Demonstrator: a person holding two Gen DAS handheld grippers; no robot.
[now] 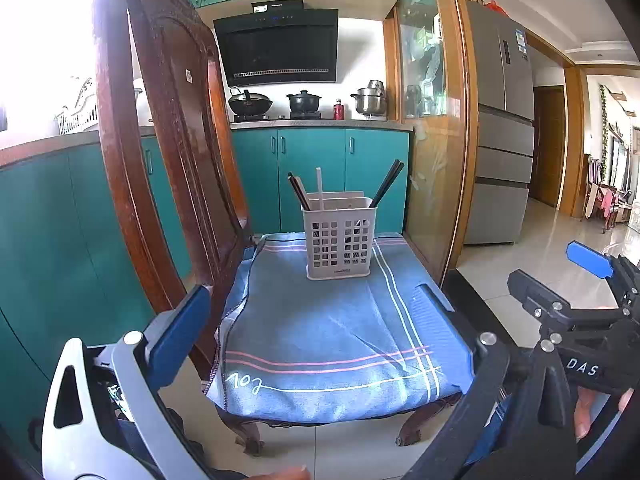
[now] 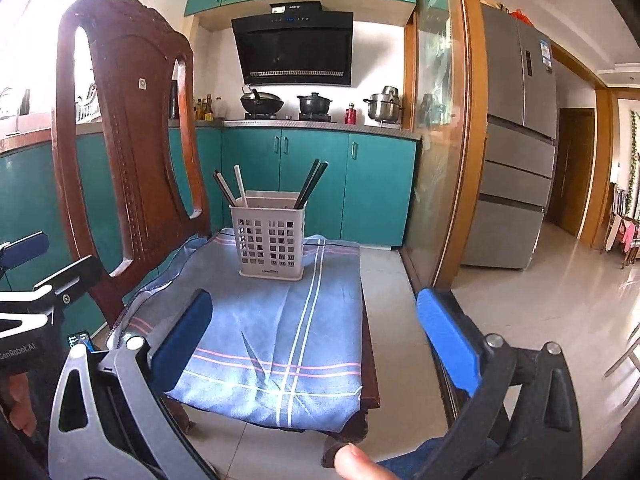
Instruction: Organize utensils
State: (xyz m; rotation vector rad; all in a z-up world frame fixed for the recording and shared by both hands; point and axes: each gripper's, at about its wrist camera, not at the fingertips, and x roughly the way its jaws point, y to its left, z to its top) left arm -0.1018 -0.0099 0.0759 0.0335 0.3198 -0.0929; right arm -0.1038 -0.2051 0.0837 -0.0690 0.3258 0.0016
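A white perforated utensil holder (image 1: 339, 240) stands upright at the far end of a chair seat covered by a blue striped towel (image 1: 328, 332). It holds dark chopsticks (image 1: 386, 184) leaning right, more dark chopsticks (image 1: 298, 192) leaning left, and a white stick (image 1: 320, 188). The holder also shows in the right wrist view (image 2: 272, 236). My left gripper (image 1: 316, 304) is open and empty, held over the near part of the seat. My right gripper (image 2: 316, 316) is open and empty, near the seat's front right; it also shows in the left wrist view (image 1: 592, 260).
The dark wooden chair back (image 1: 160, 152) rises at the left. Teal cabinets (image 1: 312, 176), a stove with pots (image 1: 304, 102) and a range hood stand behind. A glass sliding door (image 1: 436, 152) and a fridge (image 1: 504, 128) are at the right, with tiled floor (image 1: 552, 248) beyond.
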